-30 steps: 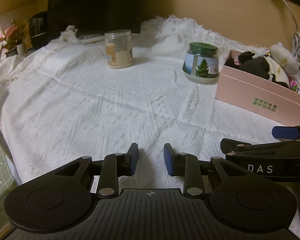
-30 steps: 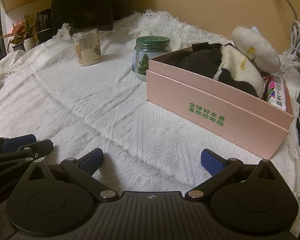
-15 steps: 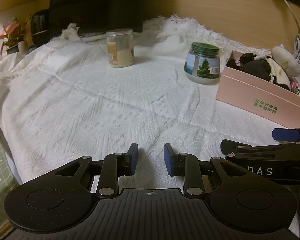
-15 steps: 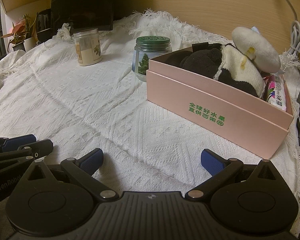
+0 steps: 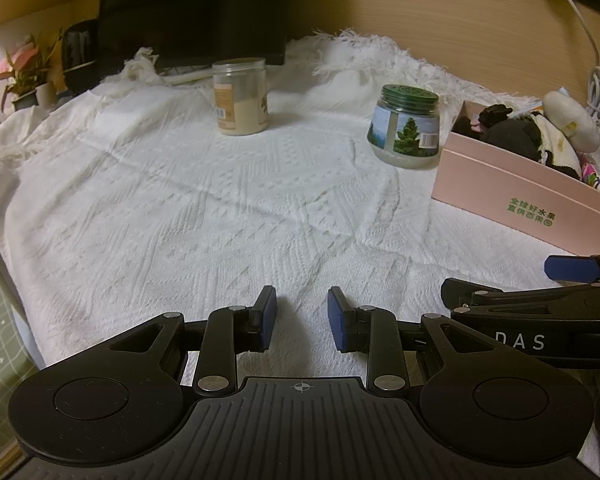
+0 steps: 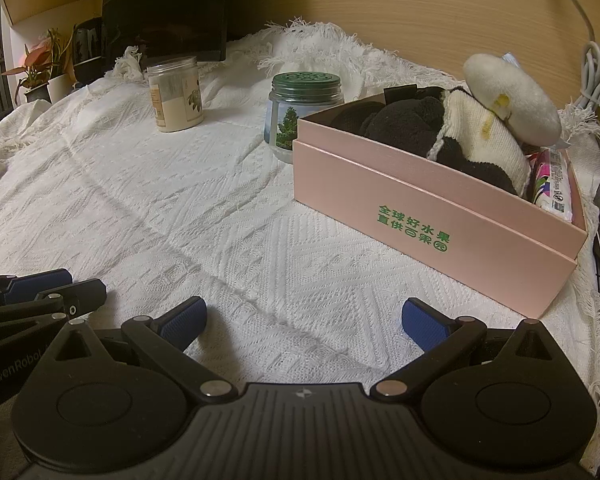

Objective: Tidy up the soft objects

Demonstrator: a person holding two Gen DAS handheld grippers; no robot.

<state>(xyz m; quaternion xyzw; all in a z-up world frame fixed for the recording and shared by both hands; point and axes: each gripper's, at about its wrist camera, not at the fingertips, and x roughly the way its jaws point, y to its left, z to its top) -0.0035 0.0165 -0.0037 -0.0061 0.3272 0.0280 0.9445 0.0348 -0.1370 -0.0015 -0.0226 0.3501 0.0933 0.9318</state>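
Here, the left gripper (image 5: 302,314) is hovering low over the white textured cloth (image 5: 220,208), its blue pads set narrowly apart with nothing between them. The right gripper (image 6: 304,318) is sitting just beside it, jaws spread wide and holding nothing.

In the right wrist view, the pink box (image 6: 420,216) is lying at about two o'clock from the right gripper, resting on the cloth with green printing on its near wall. Inside it, a black soft item (image 6: 404,124) is filling the left part, a cream-and-black knitted piece (image 6: 480,144) is leaning against it, a white round plush (image 6: 512,100) is perching on top toward the far right, and a colourful packet (image 6: 552,184) is standing in the right end.

Touching or just behind the box's far left corner, a green-lidded jar (image 6: 296,112) with a tree label is standing upright. At eleven o'clock, well apart, a clear jar of pale contents (image 6: 176,96) is standing upright. Beyond it, a dark monitor (image 6: 168,4) and a potted plant (image 6: 36,68) are sitting at the cloth's far edge. A white cable (image 6: 592,64) is hanging down the wooden wall behind the box.
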